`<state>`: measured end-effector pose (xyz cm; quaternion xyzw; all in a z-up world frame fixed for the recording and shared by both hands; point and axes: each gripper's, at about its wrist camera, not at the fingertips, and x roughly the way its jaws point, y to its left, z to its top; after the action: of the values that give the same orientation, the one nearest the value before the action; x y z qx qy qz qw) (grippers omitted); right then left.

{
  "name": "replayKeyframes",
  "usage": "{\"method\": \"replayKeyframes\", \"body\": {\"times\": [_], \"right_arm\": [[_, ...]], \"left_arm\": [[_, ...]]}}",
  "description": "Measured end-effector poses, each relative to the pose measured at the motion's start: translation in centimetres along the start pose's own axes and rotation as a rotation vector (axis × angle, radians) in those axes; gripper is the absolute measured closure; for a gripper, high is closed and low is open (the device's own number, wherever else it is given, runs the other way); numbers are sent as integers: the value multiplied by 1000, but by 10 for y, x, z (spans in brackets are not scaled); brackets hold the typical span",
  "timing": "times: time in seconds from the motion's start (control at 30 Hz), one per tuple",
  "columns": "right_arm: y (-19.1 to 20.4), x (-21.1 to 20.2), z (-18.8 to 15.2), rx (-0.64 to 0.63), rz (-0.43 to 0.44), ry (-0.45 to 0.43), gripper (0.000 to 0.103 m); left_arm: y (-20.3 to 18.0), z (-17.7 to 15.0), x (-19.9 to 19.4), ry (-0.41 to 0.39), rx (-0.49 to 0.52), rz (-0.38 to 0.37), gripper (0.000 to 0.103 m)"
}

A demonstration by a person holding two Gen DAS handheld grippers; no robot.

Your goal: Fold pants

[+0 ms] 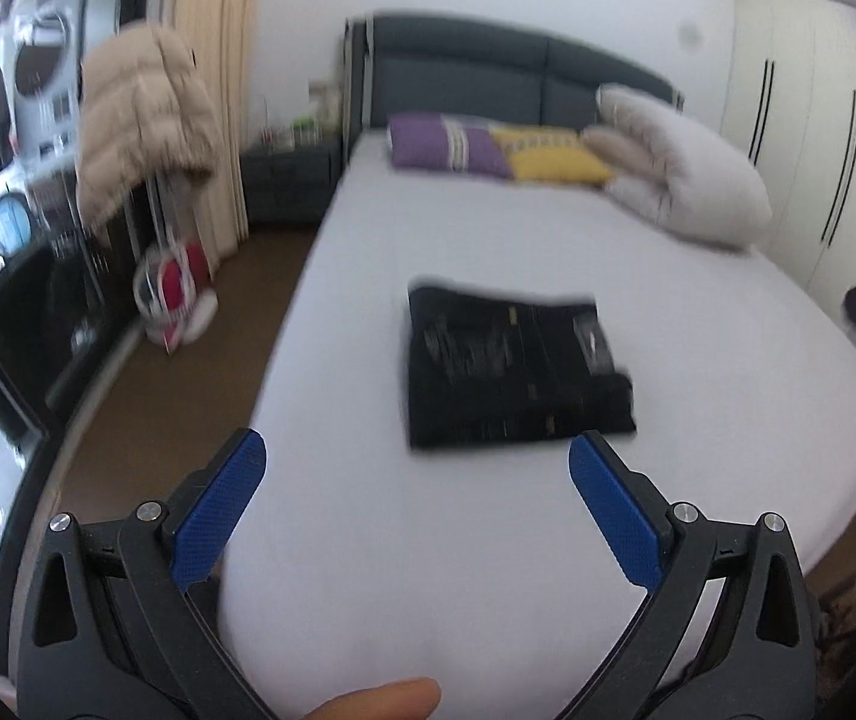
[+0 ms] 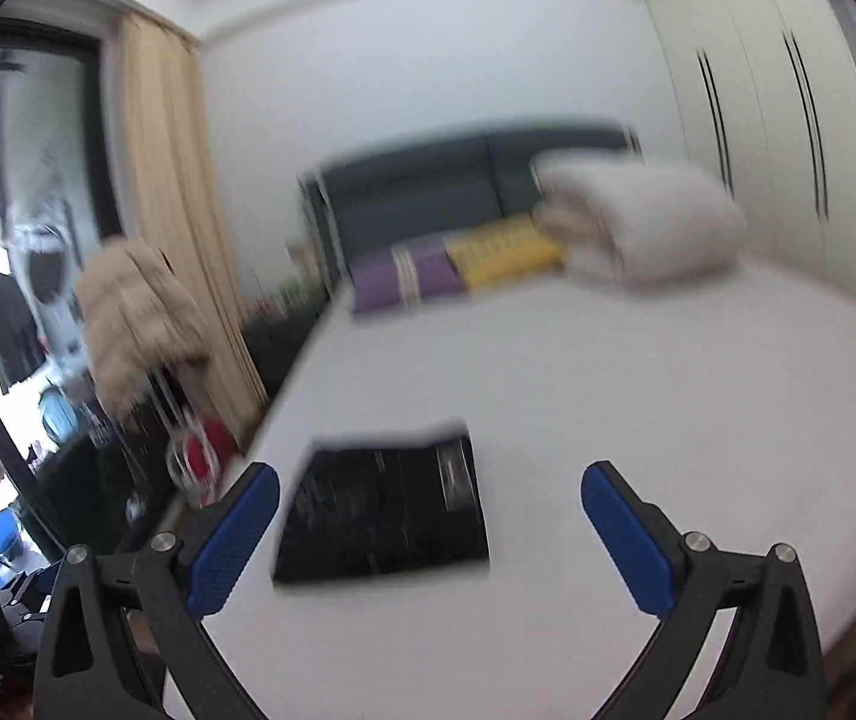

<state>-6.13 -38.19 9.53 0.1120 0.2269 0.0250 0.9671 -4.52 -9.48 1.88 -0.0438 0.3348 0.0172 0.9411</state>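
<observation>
The black pants (image 1: 515,369) lie on the white bed (image 1: 488,228), folded into a compact rectangle a little way in from the foot edge, so the task looks done or nearly so; the risks from here are small and come mostly from further handling. If either tool dips back down, a blue pad could catch the top layer and drag it open, since nothing pins the stack and the smooth sheet offers little hold. One corner at the lower right of the bundle looks slightly uneven in the left wrist view, though blur makes that hard to judge; a corrective tug there could skew the whole fold. The pants are well clear of the mattress edge, so sliding off seems unlikely. The left gripper (image 1: 416,459) hangs above the near end of the bed, angled downward toward the pants, its jaws spread wide with nothing between them; a fingertip shows at the bottom of that view. The right gripper (image 2: 428,489) sits to the right, tilted less steeply, jaws equally wide and empty, the pants apart from both pads.
</observation>
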Motion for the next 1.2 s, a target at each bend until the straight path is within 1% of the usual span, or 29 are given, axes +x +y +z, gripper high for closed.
{"method": "replayKeyframes", "body": {"times": [0.03,0.1,0.2,0.3,0.43,0.67,1.2], "right_arm": [[-2,6,-11,20,-20,43,0],[-4,16,-27,46,-43,95,0],[-3,23,-42,46,-46,132,0],[7,26,-46,-11,-31,137,0],[17,25,-52,-91,-47,119,0],[17,30,-56,-79,-53,154,0],[14,44,-62,-71,-66,213,0]], "left_arm": [[-3,-7,8,23,5,4,0],[-6,-19,20,53,12,-4,0],[-12,-31,33,89,25,-5,0],[-14,-38,45,105,25,-4,0],[-13,-42,60,131,22,1,0],[-4,-42,75,155,5,2,0],[0,-45,82,177,-6,8,0]]}}
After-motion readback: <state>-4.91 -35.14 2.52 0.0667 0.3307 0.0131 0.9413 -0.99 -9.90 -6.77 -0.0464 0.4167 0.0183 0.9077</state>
